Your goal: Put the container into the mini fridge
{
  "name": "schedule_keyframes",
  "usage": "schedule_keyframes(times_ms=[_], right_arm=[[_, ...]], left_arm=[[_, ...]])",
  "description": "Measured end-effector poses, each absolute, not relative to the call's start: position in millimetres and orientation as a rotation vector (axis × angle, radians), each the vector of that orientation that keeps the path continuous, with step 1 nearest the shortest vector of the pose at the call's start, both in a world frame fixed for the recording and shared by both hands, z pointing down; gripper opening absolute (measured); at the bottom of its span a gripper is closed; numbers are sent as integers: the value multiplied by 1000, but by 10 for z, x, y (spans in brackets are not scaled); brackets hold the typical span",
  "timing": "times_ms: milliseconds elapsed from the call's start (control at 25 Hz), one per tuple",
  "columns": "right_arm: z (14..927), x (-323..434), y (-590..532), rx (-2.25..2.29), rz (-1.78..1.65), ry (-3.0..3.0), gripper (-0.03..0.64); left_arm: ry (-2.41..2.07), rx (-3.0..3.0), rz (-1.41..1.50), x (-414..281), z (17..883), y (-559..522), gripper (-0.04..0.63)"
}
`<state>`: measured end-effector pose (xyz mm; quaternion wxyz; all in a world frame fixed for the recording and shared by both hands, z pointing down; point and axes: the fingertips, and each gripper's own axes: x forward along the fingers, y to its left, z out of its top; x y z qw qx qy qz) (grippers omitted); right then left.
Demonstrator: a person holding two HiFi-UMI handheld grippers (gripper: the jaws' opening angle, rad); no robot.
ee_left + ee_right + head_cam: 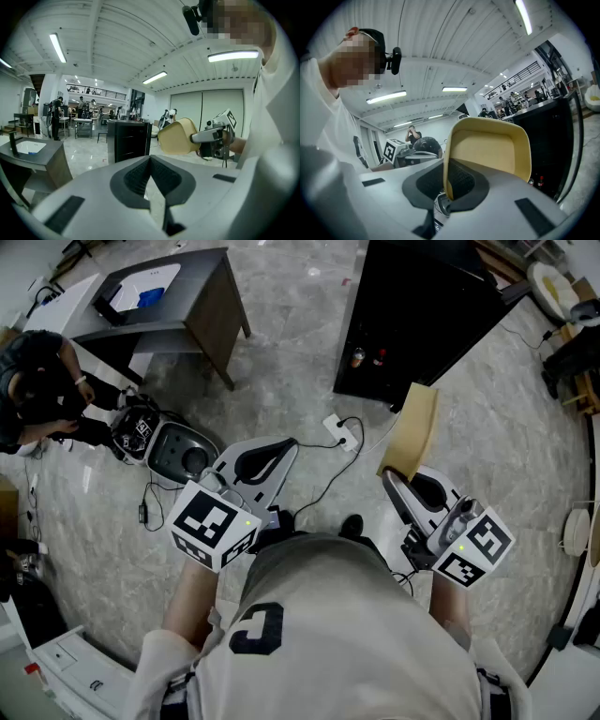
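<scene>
You hold the shallow tan plastic container (412,427) pinched by its rim in your right claw (392,476), your left claw (279,448) closed and empty; next, carry it to the black mini fridge (422,306) ahead.

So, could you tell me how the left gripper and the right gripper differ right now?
The right gripper is shut on the tan container at its rim; the left gripper holds nothing. The left gripper's pads meet each other; the right gripper's are parted by that rim. Both are white with dark pads.
</scene>
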<state>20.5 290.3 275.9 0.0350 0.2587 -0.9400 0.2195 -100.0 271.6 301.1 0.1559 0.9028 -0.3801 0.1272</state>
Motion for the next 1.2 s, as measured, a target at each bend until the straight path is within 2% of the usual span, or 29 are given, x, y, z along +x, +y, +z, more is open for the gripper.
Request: schedule_keyframes(times_ms=[280, 520, 720, 1200], right_arm=[[2906, -957, 3113, 747, 517, -2846, 34], [2995, -1224, 3147, 764, 466, -2813, 32], [3091, -1078, 3088, 676, 445, -2830, 34], [2875, 73, 2832, 643, 313, -2822, 34]], left_arm=[[-1053, 2598, 354, -2005, 3248, 2569, 54], [-983, 2618, 311, -2112, 3333, 2531, 54], [-985, 2594, 342, -1830, 3472, 2472, 54], [-1053, 2641, 489, -714, 3210, 2206, 54]])
